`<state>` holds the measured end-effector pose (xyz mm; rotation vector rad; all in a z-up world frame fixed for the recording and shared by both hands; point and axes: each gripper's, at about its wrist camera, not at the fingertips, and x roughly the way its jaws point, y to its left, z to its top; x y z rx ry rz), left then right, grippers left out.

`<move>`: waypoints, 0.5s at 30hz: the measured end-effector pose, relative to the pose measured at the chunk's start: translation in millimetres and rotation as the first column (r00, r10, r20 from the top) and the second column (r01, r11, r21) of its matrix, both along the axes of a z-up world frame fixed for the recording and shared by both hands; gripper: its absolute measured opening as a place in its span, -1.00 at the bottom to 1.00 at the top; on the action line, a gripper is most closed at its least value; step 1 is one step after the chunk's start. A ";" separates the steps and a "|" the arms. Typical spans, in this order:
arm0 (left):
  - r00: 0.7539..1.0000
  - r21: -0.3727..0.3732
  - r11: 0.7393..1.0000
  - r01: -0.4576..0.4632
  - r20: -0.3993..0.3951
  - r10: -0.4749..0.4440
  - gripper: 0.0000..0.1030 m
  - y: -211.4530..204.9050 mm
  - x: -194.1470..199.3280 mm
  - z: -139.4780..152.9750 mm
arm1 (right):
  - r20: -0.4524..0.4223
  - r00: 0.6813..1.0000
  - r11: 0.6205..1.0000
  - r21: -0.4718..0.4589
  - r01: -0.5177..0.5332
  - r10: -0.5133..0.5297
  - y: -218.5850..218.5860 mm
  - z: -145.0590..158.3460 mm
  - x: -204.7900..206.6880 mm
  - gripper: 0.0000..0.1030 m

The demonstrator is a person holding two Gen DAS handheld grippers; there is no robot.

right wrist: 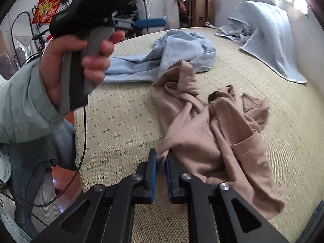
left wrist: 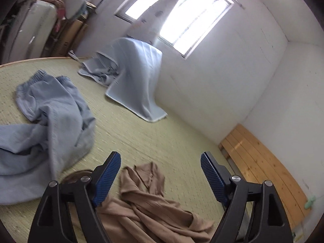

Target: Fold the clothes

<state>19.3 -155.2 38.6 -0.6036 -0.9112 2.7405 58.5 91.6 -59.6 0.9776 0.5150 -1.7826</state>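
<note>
On the left, a person's hand [right wrist: 81,60] in a pale green sleeve [right wrist: 22,105] holds the left gripper [left wrist: 160,163], and its jaws stand wide open with nothing between them. A crumpled light blue garment [right wrist: 172,56] lies further back on the woven straw bed mat [right wrist: 121,125]. The crumpled tan knit garment [right wrist: 212,133] lies in the middle of this mat. The right gripper [right wrist: 161,162] has its jaws almost closed, with an edge of the tan cloth between them. At the far right a pale blue blanket [right wrist: 269,34] hangs down.

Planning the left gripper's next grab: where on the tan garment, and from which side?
Take the tan garment at its flat collar end, coming down from above. That edge lies spread on the mat; the rest is twisted. The open left gripper is above it.
</note>
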 end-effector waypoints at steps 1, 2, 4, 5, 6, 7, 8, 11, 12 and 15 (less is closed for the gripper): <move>1.000 0.002 1.000 0.009 0.001 -0.009 0.64 2.2 -0.8 -0.3 | -0.004 1.000 1.000 -0.007 0.005 -0.005 3.0 3.0 0.7 -0.65; 1.000 0.005 1.000 0.015 0.001 -0.015 0.64 4.0 -1.6 -0.4 | -0.005 1.000 1.000 -0.015 0.006 -0.007 6.0 6.1 1.6 -0.48; 1.000 0.009 1.000 0.025 0.002 -0.025 0.64 7.5 -3.0 -1.1 | -0.005 1.000 0.999 -0.041 0.002 -0.002 11.6 13.2 3.8 -0.15; 1.000 0.010 1.000 0.027 0.002 -0.027 0.64 9.3 -3.6 -1.8 | -0.010 1.000 0.998 -0.056 0.004 -0.005 14.3 17.6 4.9 0.01; 1.000 0.011 0.999 0.030 0.003 -0.030 0.64 11.2 -4.1 -2.7 | -0.014 1.000 0.998 -0.068 0.009 -0.010 17.3 21.4 5.0 0.03; 0.999 0.013 0.999 0.034 0.003 -0.034 0.64 13.1 -4.7 -3.7 | -0.020 1.000 0.997 -0.081 0.018 -0.019 21.3 25.5 4.8 0.04; 0.999 0.017 0.999 0.040 0.006 -0.040 0.64 15.5 -5.6 -4.9 | -0.032 0.999 0.995 -0.093 0.035 -0.038 25.8 29.2 3.6 0.05; 0.998 0.023 0.998 0.060 0.018 -0.061 0.64 22.1 -7.1 -8.8 | -0.082 0.989 0.987 -0.117 0.114 -0.123 38.7 35.9 -4.3 0.07; 0.997 0.023 0.997 0.069 0.023 -0.069 0.64 25.3 -7.9 -10.0 | -0.107 0.981 0.982 -0.116 0.152 -0.164 43.2 36.2 -8.6 0.07; 0.994 0.030 0.995 0.098 0.037 -0.099 0.64 35.3 -9.4 -14.6 | -0.169 0.942 0.956 -0.093 0.277 -0.290 60.2 30.4 -25.8 0.07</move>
